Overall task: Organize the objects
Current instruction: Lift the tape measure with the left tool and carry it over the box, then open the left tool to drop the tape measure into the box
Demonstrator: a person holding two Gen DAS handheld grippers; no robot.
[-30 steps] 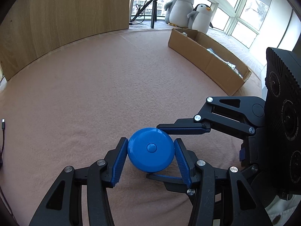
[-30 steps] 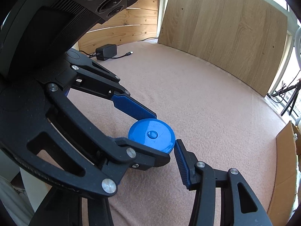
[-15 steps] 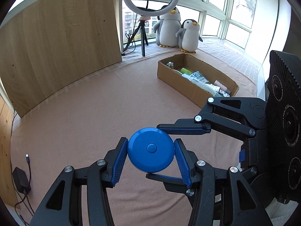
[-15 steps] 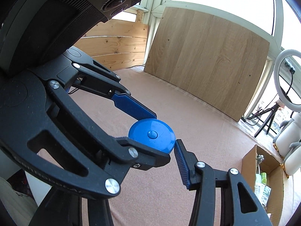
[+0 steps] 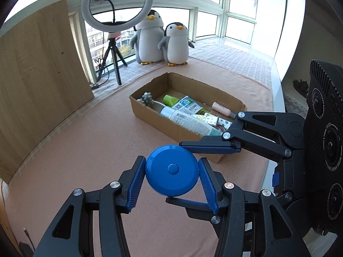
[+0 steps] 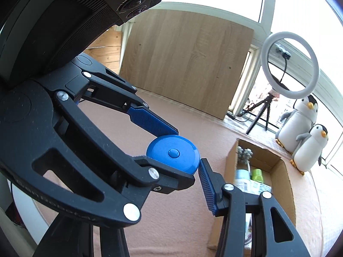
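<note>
blue pads of the left gripper (image 5: 171, 171) clamp a round blue disc (image 5: 171, 170) by its rim, lifted above the pink cloth (image 5: 85, 150). right gripper (image 5: 200, 174) brackets the same disc front and back, pads at its edge; whether they press, i cannot tell. beyond sits the cardboard box (image 5: 150, 117), already holding bottles and packets. risk: the smooth curved rim could squirt out if either gripper twists or lets go unevenly.

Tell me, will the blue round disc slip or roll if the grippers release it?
The blue disc looks hard and smooth, so it may slip. Both the left gripper and right gripper pinch only its rim. Dropped on edge, it would probably roll.
</note>
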